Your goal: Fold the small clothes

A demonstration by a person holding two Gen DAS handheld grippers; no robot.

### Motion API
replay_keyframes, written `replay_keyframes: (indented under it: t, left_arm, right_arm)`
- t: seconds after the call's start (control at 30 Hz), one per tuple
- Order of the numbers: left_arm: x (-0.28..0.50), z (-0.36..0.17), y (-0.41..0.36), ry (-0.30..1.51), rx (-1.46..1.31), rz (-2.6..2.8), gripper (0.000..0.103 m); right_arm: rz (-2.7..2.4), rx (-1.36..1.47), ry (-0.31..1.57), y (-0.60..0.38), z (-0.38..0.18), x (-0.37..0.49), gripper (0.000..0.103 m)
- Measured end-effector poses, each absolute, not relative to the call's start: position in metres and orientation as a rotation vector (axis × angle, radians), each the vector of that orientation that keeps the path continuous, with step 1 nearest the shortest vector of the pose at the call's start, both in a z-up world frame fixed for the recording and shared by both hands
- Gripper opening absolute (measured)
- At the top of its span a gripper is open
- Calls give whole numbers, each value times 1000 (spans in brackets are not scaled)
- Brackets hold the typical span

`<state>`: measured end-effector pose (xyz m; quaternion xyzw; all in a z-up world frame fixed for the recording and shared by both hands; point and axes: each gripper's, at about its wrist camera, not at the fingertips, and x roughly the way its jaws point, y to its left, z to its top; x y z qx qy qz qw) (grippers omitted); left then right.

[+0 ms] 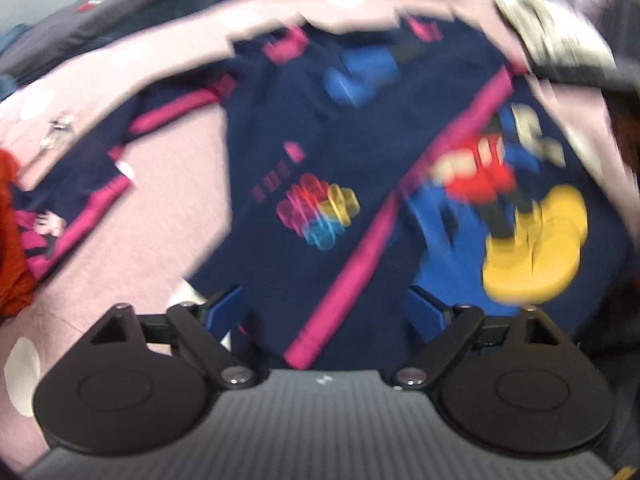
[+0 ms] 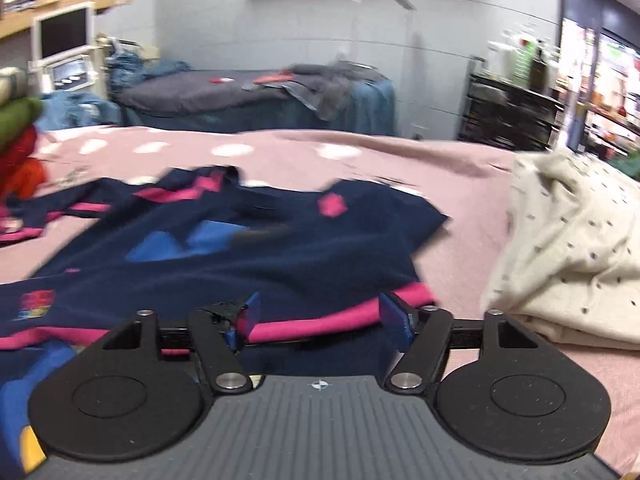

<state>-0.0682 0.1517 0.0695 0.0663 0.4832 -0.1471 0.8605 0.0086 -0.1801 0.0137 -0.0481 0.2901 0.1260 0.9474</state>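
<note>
A navy garment (image 1: 320,128) with pink stripes and bright cartoon prints lies spread on a pink, white-dotted bed cover (image 1: 152,240). My left gripper (image 1: 324,306) points down over the garment's near edge, its blue fingers (image 1: 224,310) set wide apart and the cloth flat beneath the gap, not pinched. In the right wrist view the same garment (image 2: 240,264) lies rumpled on the pink bed cover (image 2: 400,160). My right gripper (image 2: 320,318) stands open low over the pink hem (image 2: 320,322), which runs between its fingers (image 2: 394,320) without being clamped.
A cream spotted garment (image 2: 568,260) is heaped at the right, also visible as the cream spotted garment (image 1: 552,36). Red and orange clothes (image 1: 12,232) are stacked at the left edge. Behind stand a second bed (image 2: 224,96) strewn with clothes and a black shelf unit (image 2: 512,112).
</note>
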Motion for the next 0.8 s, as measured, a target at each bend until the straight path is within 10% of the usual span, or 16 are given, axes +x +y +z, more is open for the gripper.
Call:
replay_keyframes:
  t: [0.23,0.8]
  left_arm:
    - [-58,78,167,783,141,-6,102]
    - [43,19,208,796,131,374,55]
  right_arm:
    - [526,-89,617,-119,16,-22,103]
    - [499,8,743,-114,-11,-38,103]
